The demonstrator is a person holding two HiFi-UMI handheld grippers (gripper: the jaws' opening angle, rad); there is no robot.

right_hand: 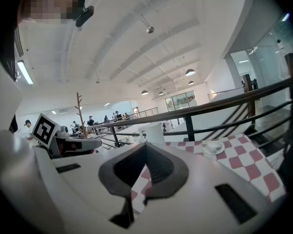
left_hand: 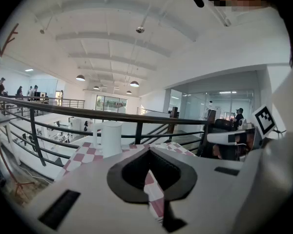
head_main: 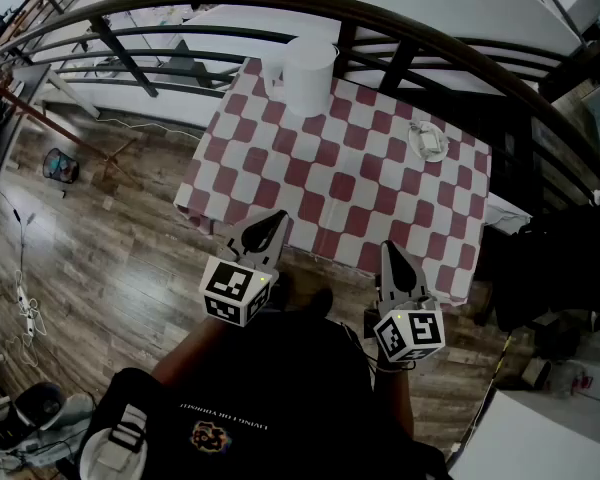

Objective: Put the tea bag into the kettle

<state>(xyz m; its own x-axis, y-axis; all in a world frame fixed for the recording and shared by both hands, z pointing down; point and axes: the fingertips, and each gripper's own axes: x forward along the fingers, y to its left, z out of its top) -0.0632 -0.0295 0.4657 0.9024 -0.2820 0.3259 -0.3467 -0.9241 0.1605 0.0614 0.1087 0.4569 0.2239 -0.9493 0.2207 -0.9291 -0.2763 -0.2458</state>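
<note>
We hold left tool point(head_main: 264, 230) and right tool point(head_main: 396, 264) shut, empty, off the tabletop's point(head_main: 320, 183) near edge. Tea bag point(head_main: 427, 138) lies by the far right corner, ahead of the nearer right tool; kettle point(head_main: 308, 74) at far left corner.

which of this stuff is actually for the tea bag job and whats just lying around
For the job: kettle; tea bag on its saucer; left gripper and right gripper, both shut and empty.

Just about: checked tablecloth; railing; floor cable.
</note>
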